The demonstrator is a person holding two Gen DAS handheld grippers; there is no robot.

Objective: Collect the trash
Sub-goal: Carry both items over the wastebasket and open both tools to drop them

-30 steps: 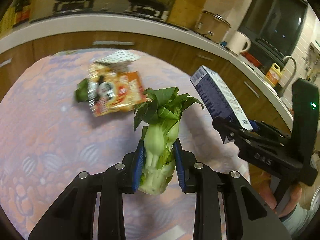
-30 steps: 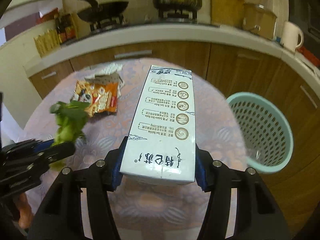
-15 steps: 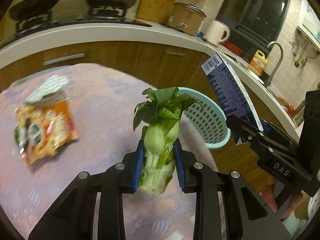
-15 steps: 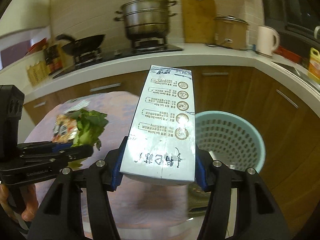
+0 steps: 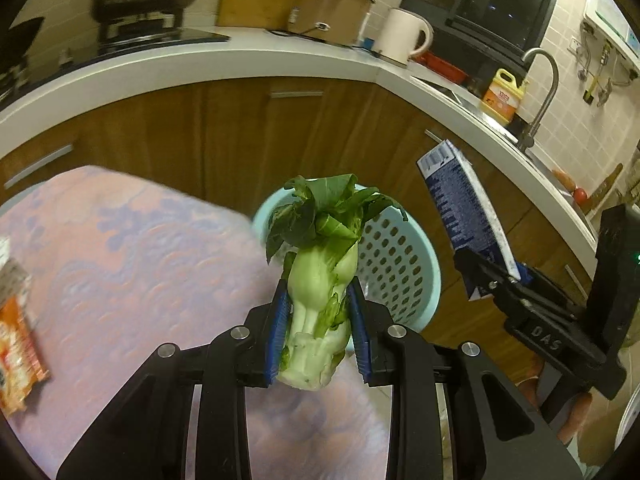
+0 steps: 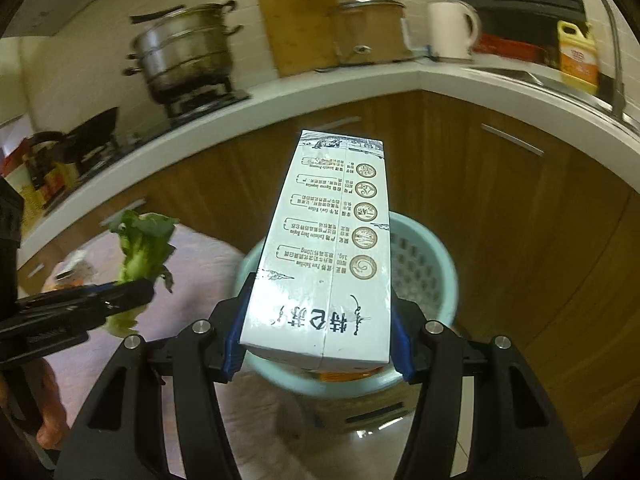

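Here, mid-task: left gripper (image 5: 318, 330) is clenched on a bok choy (image 5: 320, 272), centre of left-wrist view, w/ the pale blue basket (image 5: 400, 256) right behind it. Right gripper (image 6: 318, 332) grasps a milk carton (image 6: 332, 248) by its sides, centre frame, over the basket (image 6: 432, 264). Neither item dropped yet. Still left, by judgement: release both, then fetch the snack wrapper (image 5: 18, 344) lying on the table (image 5: 140, 248) at far left; other scraps beside it unclear.
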